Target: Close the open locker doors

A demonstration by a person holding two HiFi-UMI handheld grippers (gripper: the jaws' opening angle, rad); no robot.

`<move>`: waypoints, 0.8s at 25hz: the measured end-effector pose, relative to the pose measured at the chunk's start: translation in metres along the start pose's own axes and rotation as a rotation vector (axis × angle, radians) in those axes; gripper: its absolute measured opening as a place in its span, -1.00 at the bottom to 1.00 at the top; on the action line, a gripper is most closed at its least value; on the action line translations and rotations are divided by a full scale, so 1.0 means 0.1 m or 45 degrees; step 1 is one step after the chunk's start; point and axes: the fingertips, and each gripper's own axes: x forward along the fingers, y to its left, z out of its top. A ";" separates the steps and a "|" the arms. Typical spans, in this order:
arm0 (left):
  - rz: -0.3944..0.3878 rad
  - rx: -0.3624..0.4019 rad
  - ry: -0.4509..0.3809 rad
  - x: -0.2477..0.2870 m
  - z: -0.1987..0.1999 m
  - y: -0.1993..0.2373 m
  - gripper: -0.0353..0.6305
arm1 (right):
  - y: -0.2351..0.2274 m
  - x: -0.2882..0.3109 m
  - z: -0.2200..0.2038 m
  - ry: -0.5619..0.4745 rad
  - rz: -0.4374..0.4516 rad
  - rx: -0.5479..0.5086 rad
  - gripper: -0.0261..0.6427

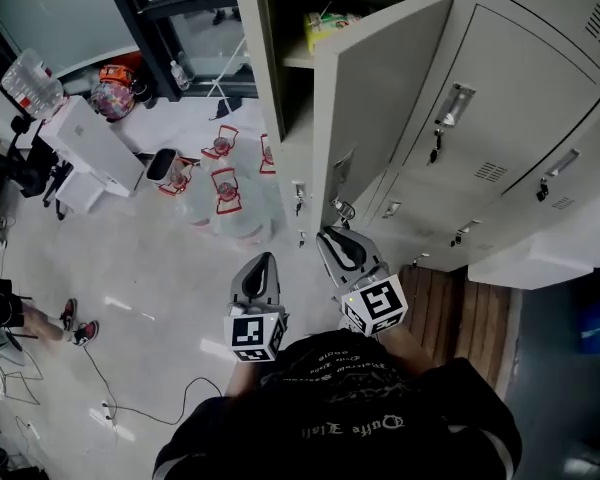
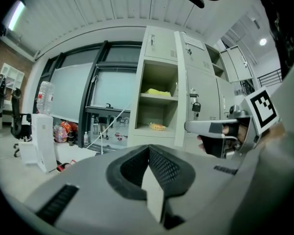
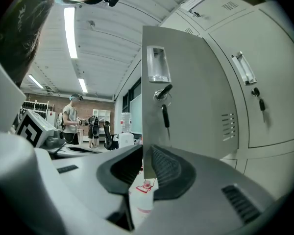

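Observation:
One grey locker door stands swung open from the bank of lockers, showing shelves with a yellow packet. My right gripper is at the door's lower free corner. In the right gripper view the door with its handle and hanging key fills the middle, and its edge runs down between the right gripper's jaws, which are shut on it. My left gripper hovers to the left, shut and empty. The left gripper view faces the open compartment and catches the right gripper.
Several large water bottles stand on the floor at the locker's foot. A white box and bags lie farther left, a cable trails across the floor, and a person's feet show at the left. People stand in the room's background.

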 end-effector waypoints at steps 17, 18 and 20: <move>0.182 -0.060 -0.019 -0.20 -0.03 0.17 -0.87 | -0.09 0.55 0.03 0.022 0.120 0.000 -0.82; 0.195 -0.063 -0.018 -0.21 -0.03 0.19 -0.87 | -0.10 0.58 0.02 0.024 0.126 -0.004 -0.82; 0.217 -0.068 -0.019 -0.22 -0.04 0.22 -0.87 | -0.12 0.63 0.02 0.033 0.137 -0.019 -0.83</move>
